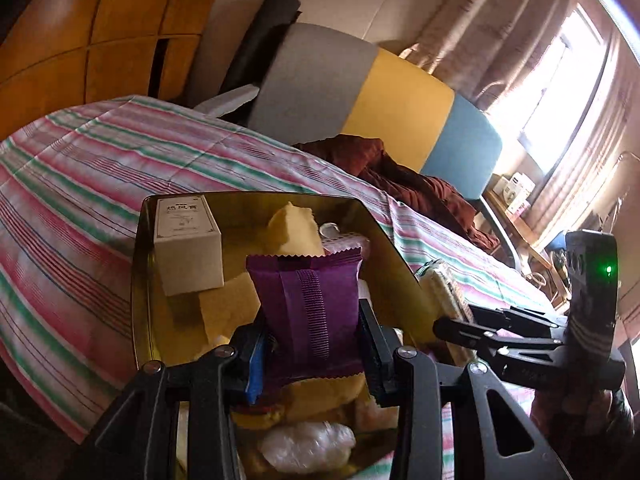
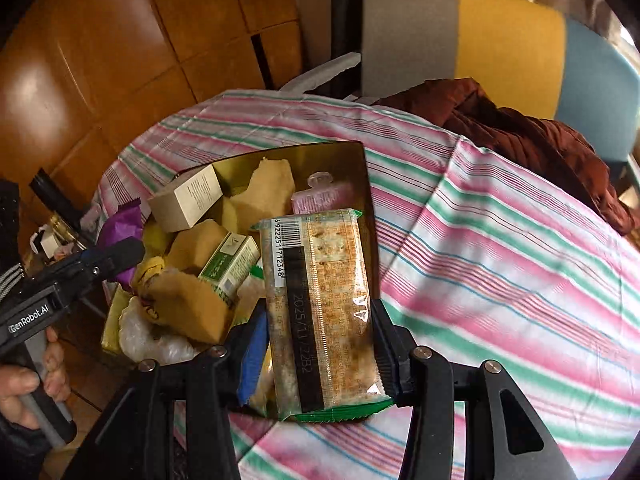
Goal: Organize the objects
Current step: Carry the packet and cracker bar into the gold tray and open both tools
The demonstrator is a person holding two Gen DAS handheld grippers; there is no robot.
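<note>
A gold tin tray [image 1: 140, 280] [image 2: 356, 184] sits on the striped tablecloth, filled with snacks and small boxes. My left gripper [image 1: 312, 344] is shut on a purple snack packet [image 1: 312, 304] and holds it upright over the tray; the packet and gripper also show at the left of the right wrist view [image 2: 120, 228]. My right gripper [image 2: 320, 352] is shut on a clear cracker packet with green ends [image 2: 324, 308], held above the tray's near right edge. It appears at the right of the left wrist view [image 1: 444, 292].
A white box [image 1: 188, 248] [image 2: 188, 196], yellow foam-like pieces [image 2: 268, 188], a green-white box [image 2: 232, 264] and a pink pouch [image 2: 320, 196] lie in the tray. A brown garment [image 2: 532, 136] lies on a grey-yellow-blue chair [image 2: 508, 36] behind the table. A wooden cabinet [image 2: 120, 40] stands at left.
</note>
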